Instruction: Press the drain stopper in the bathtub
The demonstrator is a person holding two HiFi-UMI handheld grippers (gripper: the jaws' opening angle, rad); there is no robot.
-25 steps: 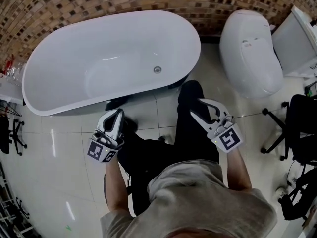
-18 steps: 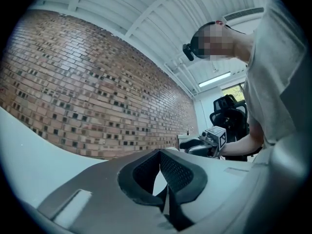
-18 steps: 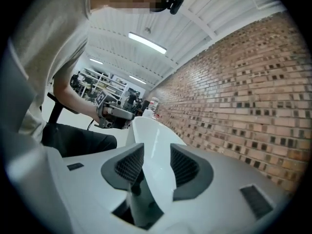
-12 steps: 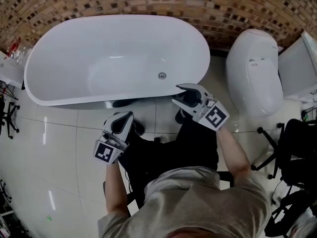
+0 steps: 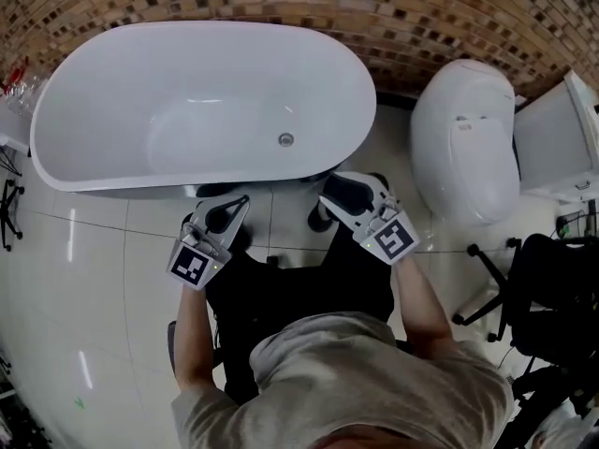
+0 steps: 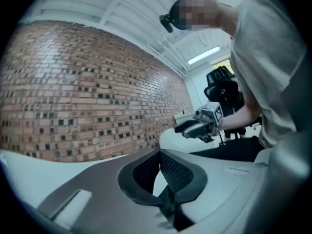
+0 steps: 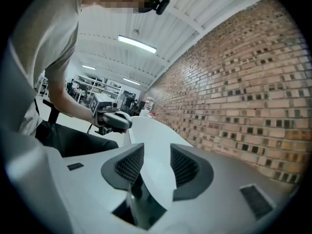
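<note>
The white oval bathtub [image 5: 112, 73] fills the upper left of the head view. Its small round metal drain stopper [image 5: 285, 139] sits on the tub floor toward the right end. My left gripper [image 5: 223, 210] is open and empty, just outside the tub's near rim. My right gripper [image 5: 339, 191] is also open and empty, by the near rim below and right of the stopper. Neither touches the tub. In the right gripper view the tub [image 7: 152, 140] runs away between the open pads of the right gripper [image 7: 156, 155]. The left gripper [image 6: 160, 160] shows a narrow gap.
A white toilet [image 5: 463, 143] stands right of the tub. A brick wall [image 5: 393, 7] runs behind both. A black office chair [image 5: 552, 297] is at the far right. The floor is glossy tile [image 5: 103, 279]. My legs stand between the grippers.
Both grippers have come up to the tub's near rim. The right one has moved forward and left, toward the stopper end. The view has shifted closer to the tub.
</note>
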